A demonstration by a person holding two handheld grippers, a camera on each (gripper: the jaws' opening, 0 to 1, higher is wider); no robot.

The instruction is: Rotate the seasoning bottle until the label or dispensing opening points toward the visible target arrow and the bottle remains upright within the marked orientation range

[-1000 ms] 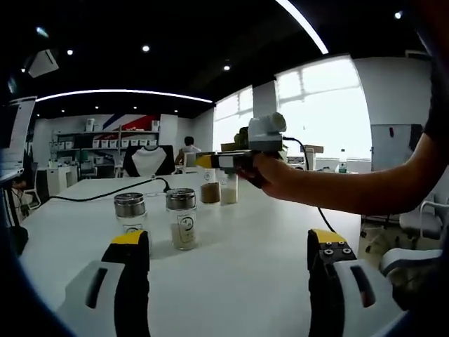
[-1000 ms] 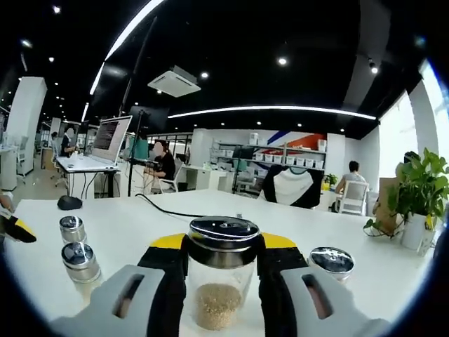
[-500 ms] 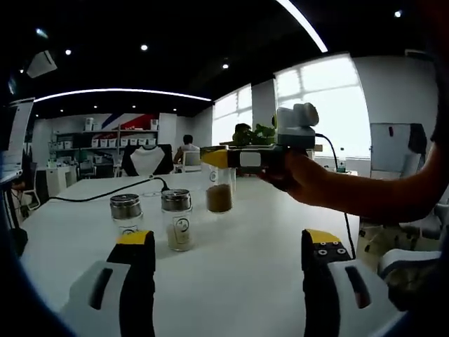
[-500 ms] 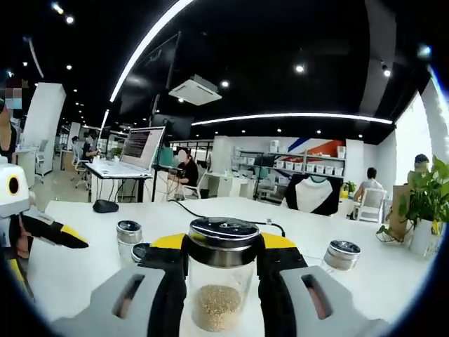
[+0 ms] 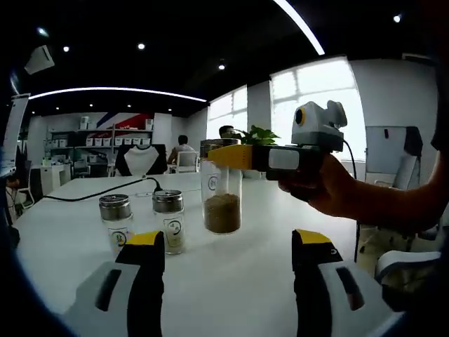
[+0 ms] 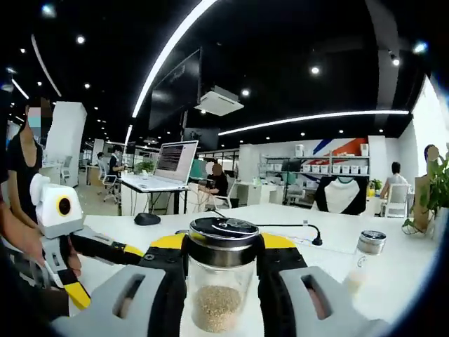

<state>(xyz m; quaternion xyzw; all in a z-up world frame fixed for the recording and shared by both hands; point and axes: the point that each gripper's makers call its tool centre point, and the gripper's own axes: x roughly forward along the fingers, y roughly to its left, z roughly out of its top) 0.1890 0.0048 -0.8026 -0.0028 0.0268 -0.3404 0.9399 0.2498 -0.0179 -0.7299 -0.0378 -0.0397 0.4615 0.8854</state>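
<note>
On the long white table, the clear glass seasoning bottle with a dark metal lid and brown granules stands upright, or hangs just above the surface; I cannot tell which. In the left gripper view it sits near centre, and the right gripper, grey with yellow-tipped black jaws, comes in from three o'clock and is clamped on the bottle's neck just under the lid. A person's hand holds that tool.

In the right gripper view the same bottle sits at six o'clock between the two jaws, which press against its shoulders on both sides, lid level, granules settled at the bottom.

The left gripper hangs over bare tabletop with its jaws spread wide and nothing between them. In the right gripper view it shows at nine o'clock, well apart from the bottle.

Two small glass shakers with silver lids stand side by side at about ten o'clock of the left gripper, just beside the held bottle. Another pale shaker stands alone at three o'clock in the right gripper view. A black cable runs across the far part of the table.
</note>
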